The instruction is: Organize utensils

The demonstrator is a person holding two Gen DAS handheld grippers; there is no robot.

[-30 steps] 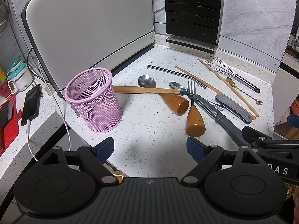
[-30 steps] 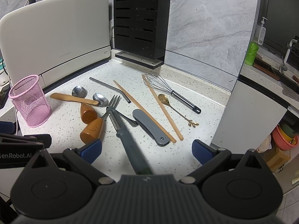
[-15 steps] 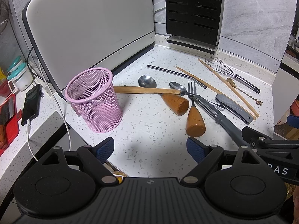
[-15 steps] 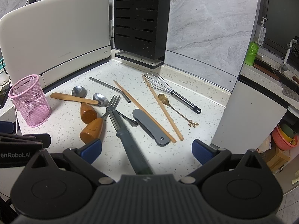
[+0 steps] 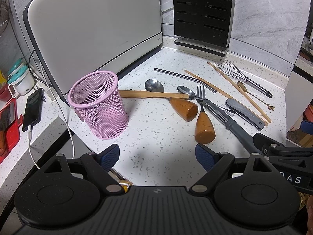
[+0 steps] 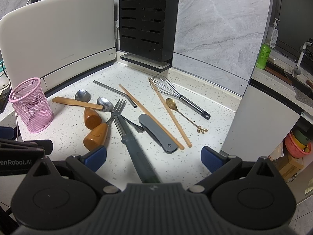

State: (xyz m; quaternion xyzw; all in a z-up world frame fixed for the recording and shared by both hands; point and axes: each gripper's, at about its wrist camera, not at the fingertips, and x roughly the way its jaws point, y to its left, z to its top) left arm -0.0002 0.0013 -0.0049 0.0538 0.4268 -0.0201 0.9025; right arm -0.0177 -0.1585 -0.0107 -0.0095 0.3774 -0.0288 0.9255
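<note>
An empty pink mesh cup (image 5: 98,103) (image 6: 31,105) stands upright at the left of the speckled counter (image 5: 156,137). Right of it lie scattered utensils: a wooden spatula (image 5: 152,94), two wood-handled pieces, a spoon (image 5: 183,108) and a fork (image 5: 203,117), a grey peeler (image 6: 133,143), a grey folding knife (image 6: 156,131), chopsticks (image 6: 172,115), a steel straw (image 5: 183,79), a whisk (image 6: 176,96) and a gold spoon (image 6: 183,115). My left gripper (image 5: 157,155) hangs open over the counter's front edge. My right gripper (image 6: 153,154) is open too, with the peeler's handle lying below, between its fingers.
A white appliance (image 5: 93,29) and a black slotted knife block (image 5: 203,13) stand against the back wall. A phone on a cable (image 5: 32,109) and red items lie at the far left. The counter ends at a white panel (image 6: 260,121) on the right.
Both views have shifted only slightly; the utensils and the pink cup lie where they were. Both grippers remain open.
</note>
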